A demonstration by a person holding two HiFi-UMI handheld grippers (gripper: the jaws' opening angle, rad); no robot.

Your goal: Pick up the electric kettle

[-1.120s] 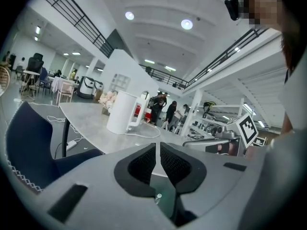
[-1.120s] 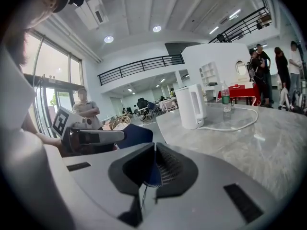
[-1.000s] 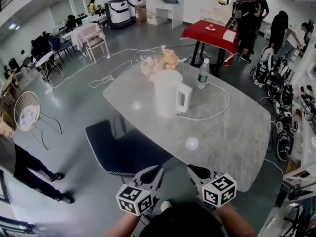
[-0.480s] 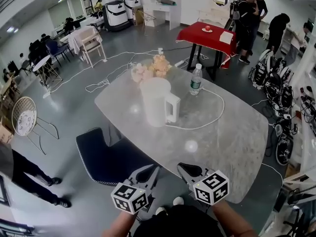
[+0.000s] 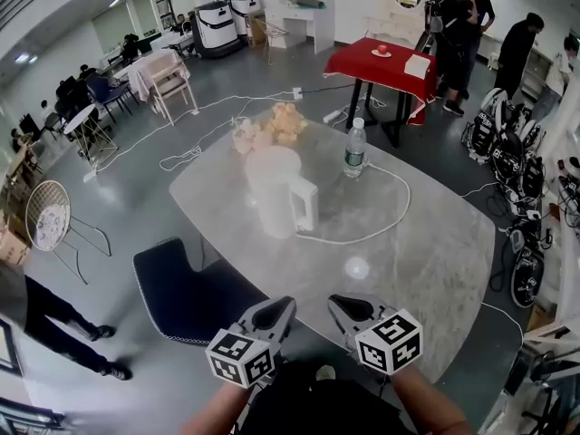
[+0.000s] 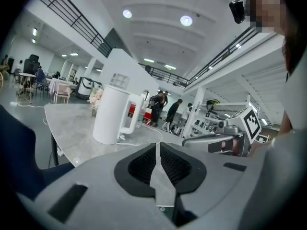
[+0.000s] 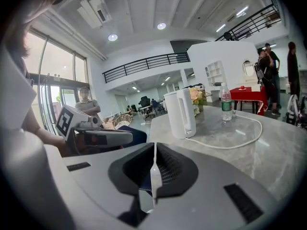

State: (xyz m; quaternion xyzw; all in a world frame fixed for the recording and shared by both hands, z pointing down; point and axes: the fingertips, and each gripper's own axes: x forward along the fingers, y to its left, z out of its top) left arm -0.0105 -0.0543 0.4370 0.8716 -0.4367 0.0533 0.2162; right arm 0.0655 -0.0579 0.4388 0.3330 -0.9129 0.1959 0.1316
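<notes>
In the head view, the left gripper [image 5: 285, 306] and the right gripper [image 5: 338, 304] are held side by side at the near edge of the marble table [image 5: 435, 270], both pointing towards its middle. The electric kettle [image 5: 276, 202] is seen upright on the left-centre part of the tabletop, well apart from both grippers, with its handle turned to the right. Bare tabletop lies between the grippers and the kettle. A white cord [image 5: 385, 225] is looped from the kettle's base out to the right, and a water bottle [image 5: 354, 148] and flowers [image 5: 270, 127] are set behind it. A dark chair [image 5: 190, 293] is pushed against the table's left edge, just beside the left gripper.

In the left gripper view, the jaws are pressed together with nothing between them. The kettle is seen ahead and to the left, near the table's edge, and the right gripper is seen alongside.

In the right gripper view, the jaws are likewise closed on nothing. The kettle stands ahead, slightly right of the jaw line, with clear tabletop before it and the cord curving off to the right.
</notes>
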